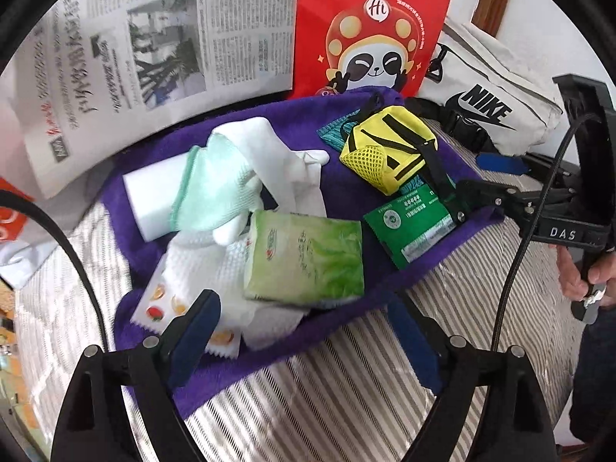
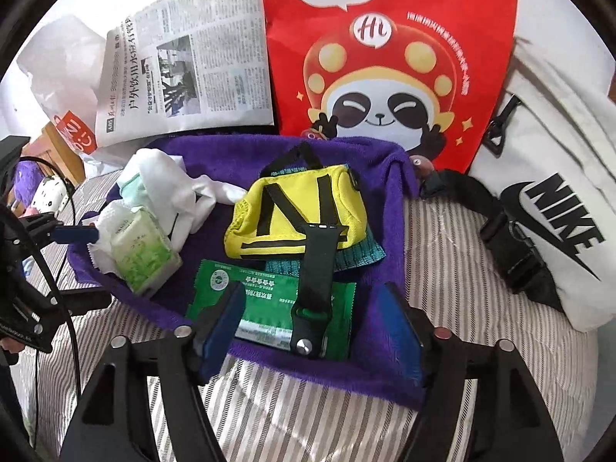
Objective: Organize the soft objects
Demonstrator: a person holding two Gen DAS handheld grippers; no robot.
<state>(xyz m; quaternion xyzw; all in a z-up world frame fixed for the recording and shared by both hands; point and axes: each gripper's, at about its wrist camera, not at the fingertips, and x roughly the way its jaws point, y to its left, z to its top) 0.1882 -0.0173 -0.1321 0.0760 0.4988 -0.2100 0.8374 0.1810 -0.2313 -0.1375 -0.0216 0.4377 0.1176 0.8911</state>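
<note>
On purple towel (image 2: 389, 177): tissue pack (image 1: 304, 258), gloves (image 1: 215, 192), yellow pouch (image 2: 296, 211), green sachet (image 2: 269, 304), watch strap (image 2: 317, 288). Left gripper (image 1: 308, 331) and right gripper (image 2: 312, 323) spread wide, empty, poised at near edge. Step judged: choosing first pick; next likely calls for closing on strap.

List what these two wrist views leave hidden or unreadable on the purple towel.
- Teal knit cloth: mostly covered by the yellow pouch in both views; shape unclear.
- Green sachet: print too small to read; the black strap crosses it in the right wrist view.
- White foam block: its right part is under the mint cloth, left wrist view.
- Fruit-print packet: partly behind the left gripper's fingers.
</note>
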